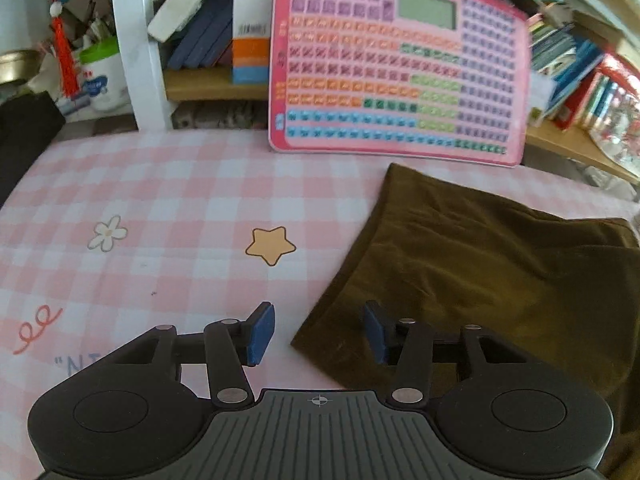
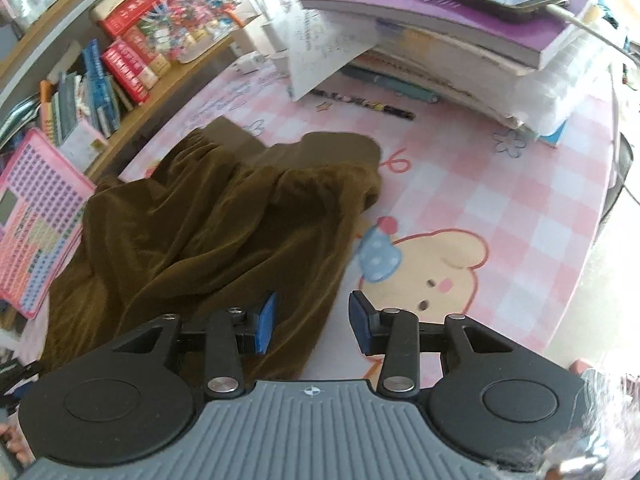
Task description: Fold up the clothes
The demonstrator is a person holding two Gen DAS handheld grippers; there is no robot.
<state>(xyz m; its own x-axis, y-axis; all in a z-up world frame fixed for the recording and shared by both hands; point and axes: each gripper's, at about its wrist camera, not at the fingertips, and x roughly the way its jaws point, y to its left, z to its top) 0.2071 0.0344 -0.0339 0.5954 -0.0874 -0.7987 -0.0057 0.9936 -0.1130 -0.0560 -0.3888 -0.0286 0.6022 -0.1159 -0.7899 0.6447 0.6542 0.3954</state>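
Note:
A dark olive-brown garment lies on the pink checked table mat, partly flat with a gathered, wrinkled end. My left gripper is open and empty; the garment's near left corner lies between its blue pads. In the right wrist view the same garment spreads left and ahead, its gathered band at the far end. My right gripper is open and empty, low over the garment's near right edge, with its left pad over cloth and its right pad over the mat.
A pink toy keyboard tablet leans against the bookshelf behind the garment; it also shows in the right wrist view. A stack of books with a phone on top and pens lies at the far right.

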